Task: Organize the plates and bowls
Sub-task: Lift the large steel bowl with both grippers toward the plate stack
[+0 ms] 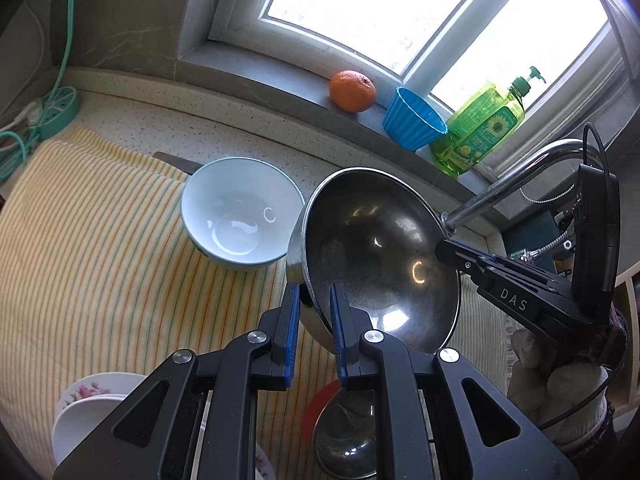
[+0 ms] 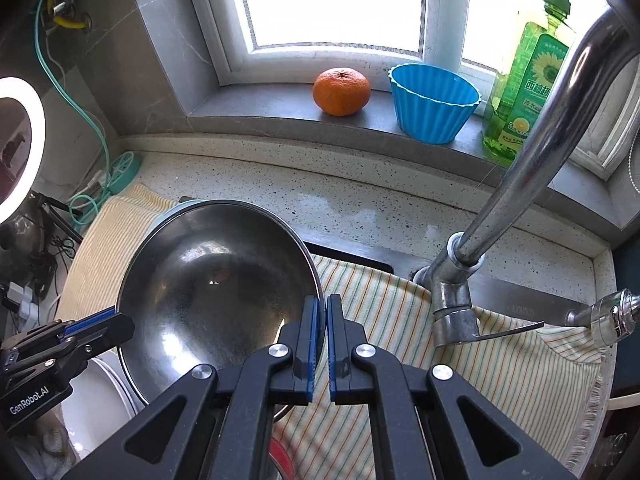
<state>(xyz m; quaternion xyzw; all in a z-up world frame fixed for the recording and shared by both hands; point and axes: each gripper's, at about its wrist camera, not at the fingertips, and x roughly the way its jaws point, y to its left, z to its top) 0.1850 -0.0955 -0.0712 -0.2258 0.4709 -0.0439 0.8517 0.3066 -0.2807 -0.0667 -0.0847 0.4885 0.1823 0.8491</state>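
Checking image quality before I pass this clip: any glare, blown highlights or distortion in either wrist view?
Left wrist view: the window is blown out white; bright glints dot the steel bowl; fisheye bends the windowsill. Right wrist view: the window panes are also washed out, a ring light glares at the left edge, and the faucet curves with the lens.

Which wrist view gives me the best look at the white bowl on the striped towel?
Left wrist: the white bowl shows whole, upright and empty on the striped towel. In the right wrist view only a sliver of its rim shows behind the steel bowl.
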